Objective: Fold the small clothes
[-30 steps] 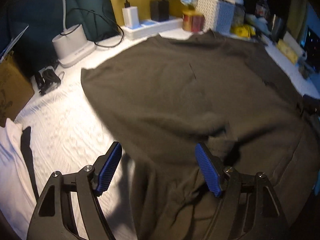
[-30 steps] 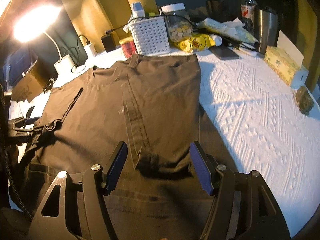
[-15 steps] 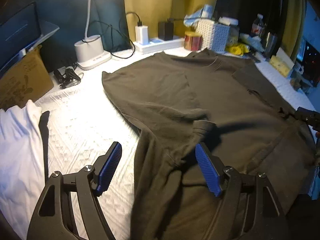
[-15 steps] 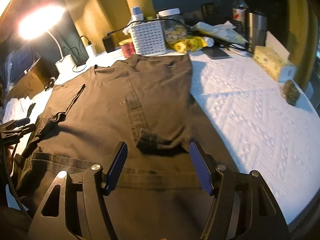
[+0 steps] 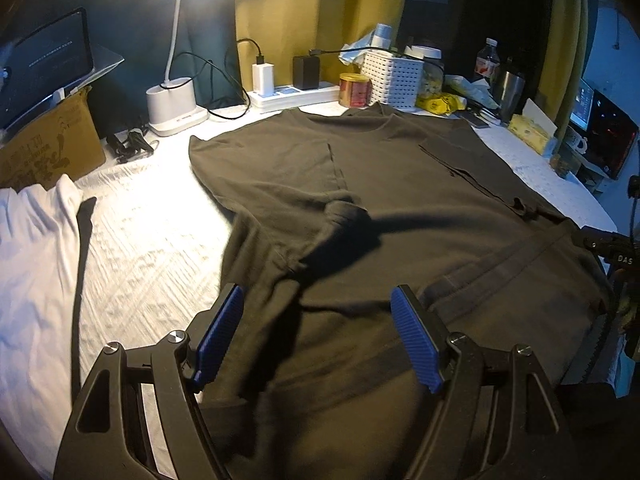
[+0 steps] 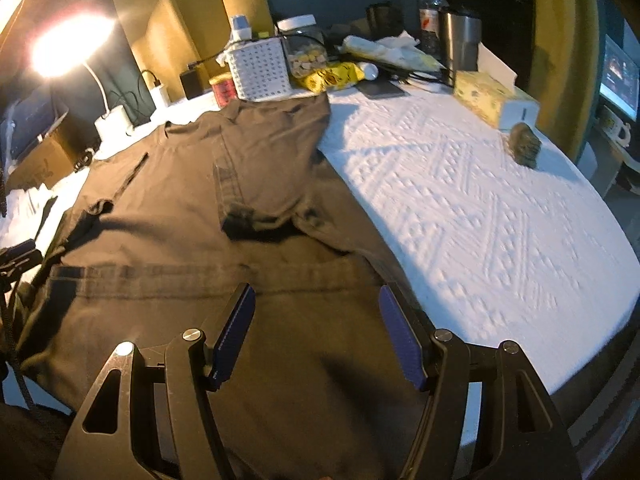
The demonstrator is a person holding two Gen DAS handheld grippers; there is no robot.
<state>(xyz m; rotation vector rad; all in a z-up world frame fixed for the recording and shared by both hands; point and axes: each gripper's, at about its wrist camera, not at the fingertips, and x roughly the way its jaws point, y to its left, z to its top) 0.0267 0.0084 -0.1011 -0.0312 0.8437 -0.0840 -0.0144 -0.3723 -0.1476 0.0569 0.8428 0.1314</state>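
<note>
A dark brown T-shirt (image 5: 400, 184) lies spread on the white textured table cover (image 5: 152, 232), collar toward the far clutter, both sleeves folded inward over the body. In the right wrist view the same T-shirt (image 6: 180, 208) fills the left half. My left gripper (image 5: 316, 320) hovers open above the shirt's near left part, close to the folded left sleeve (image 5: 340, 212), nothing between its blue pads. My right gripper (image 6: 316, 316) is open too, over the hem band near the shirt's right edge, empty. The other gripper shows at the right edge (image 5: 612, 248) of the left wrist view.
A white garment (image 5: 28, 264) lies at the left. Along the back stand a desk lamp base (image 5: 172, 108), power strip (image 5: 292, 94), red tin (image 5: 354, 90), white basket (image 6: 260, 68), steel tumbler (image 6: 460, 40) and tissue box (image 6: 492, 98). A cardboard box (image 5: 48, 144) sits far left.
Both grippers have pulled back toward the near edge, so more of the shirt and table shows. Both sleeves stay folded inward. The jaws kept their width.
</note>
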